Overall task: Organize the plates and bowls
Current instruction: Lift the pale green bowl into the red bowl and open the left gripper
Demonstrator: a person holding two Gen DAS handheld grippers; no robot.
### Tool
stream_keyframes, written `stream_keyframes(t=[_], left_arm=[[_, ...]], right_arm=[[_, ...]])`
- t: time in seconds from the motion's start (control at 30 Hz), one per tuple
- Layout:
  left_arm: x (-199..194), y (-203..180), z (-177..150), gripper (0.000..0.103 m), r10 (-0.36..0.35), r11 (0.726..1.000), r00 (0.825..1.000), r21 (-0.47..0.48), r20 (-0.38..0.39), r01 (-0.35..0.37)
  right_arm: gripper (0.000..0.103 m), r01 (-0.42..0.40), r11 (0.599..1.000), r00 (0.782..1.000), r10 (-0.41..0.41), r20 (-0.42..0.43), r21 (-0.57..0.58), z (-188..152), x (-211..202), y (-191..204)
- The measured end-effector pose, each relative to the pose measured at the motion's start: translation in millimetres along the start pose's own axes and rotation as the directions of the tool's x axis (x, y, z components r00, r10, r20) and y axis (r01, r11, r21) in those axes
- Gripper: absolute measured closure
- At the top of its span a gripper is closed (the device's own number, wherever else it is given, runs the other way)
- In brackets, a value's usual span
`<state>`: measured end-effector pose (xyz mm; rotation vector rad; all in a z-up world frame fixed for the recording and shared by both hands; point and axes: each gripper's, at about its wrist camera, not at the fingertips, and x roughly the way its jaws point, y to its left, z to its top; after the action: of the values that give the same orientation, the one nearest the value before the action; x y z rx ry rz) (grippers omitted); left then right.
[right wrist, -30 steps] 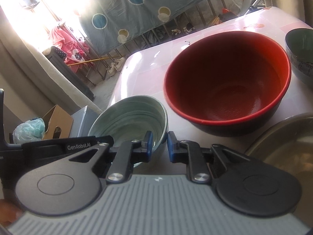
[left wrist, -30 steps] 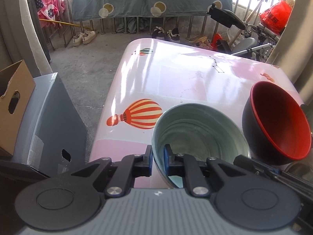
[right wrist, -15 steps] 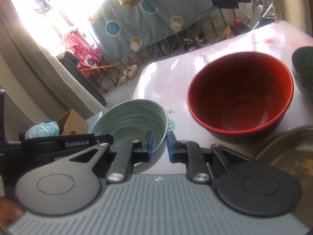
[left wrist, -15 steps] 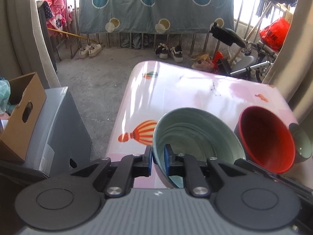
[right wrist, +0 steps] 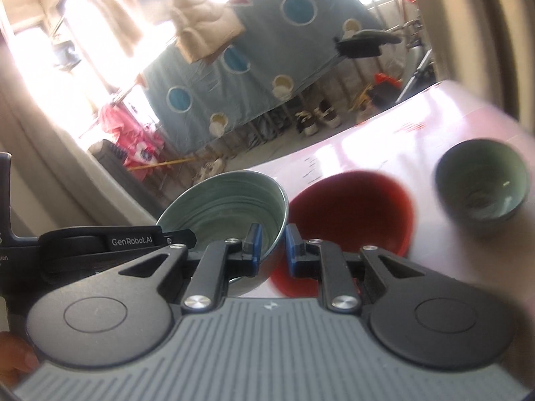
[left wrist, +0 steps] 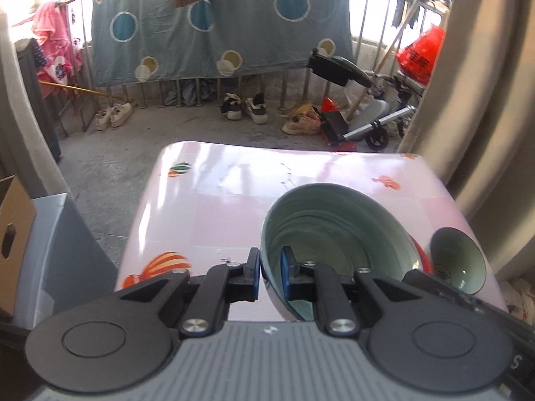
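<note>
Left tool, jaws nearly closed, pinches the near rim of the pale green bowl, held clear above the pink worktop. The red bowl lies just right of and below it, the likely nesting target. Right tool is nearly shut and empty. A small green bowl stands further right

Black left gripper with blue pads, silver screws, ribbed grey base
</note>
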<state>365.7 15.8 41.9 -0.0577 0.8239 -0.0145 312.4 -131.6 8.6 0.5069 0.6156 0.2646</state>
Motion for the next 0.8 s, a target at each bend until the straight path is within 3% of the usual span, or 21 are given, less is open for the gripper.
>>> stream_keyframes(t=[0.2, 0.47, 0.5, 0.57, 0.63, 0.8], left_arm=[[43.1, -24.9, -1.0, 0.089, -0.017, 1.0, 0.997, 0.014, -0.077, 0.019], [60.1, -36.1, -4.4, 0.086, -0.017, 0.999, 0.993, 0.05, -0.115, 0.023], [59.0, -39.7, -5.1, 0.089, -0.025, 0.998, 0.993, 0.057, -0.112, 0.032], [52.6, -53.2, -4.0, 0.089, -0.014, 0.993, 0.997, 0.113, -0.081, 0.023], [47.3, -63.1, -1.2, 0.088, -0.007, 0.989, 0.998, 0.15, -0.059, 0.016], [44.6, -60.1, 4.2, 0.085, -0.009, 0.989, 0.998, 0.146, -0.058, 0.018]], right_arm=[[0.088, 0.064, 0.998, 0.998, -0.064, 0.005, -0.006, 19.5, -2.1, -43.2], [0.089, 0.088, 0.996, 0.992, -0.086, -0.097, 0.017, 22.2, 31.5, -80.2], [0.097, 0.082, 0.996, 0.992, -0.079, -0.101, 0.02, 20.8, 33.3, -83.4], [0.1, 0.036, 0.998, 0.993, -0.031, -0.116, 0.042, 20.6, 35.7, -83.3], [0.1, 0.037, 0.999, 0.994, -0.037, -0.104, -0.007, 22.9, 38.9, -68.9], [0.099, 0.036, 0.999, 0.995, -0.039, -0.088, -0.04, 30.8, 37.1, -55.5]])
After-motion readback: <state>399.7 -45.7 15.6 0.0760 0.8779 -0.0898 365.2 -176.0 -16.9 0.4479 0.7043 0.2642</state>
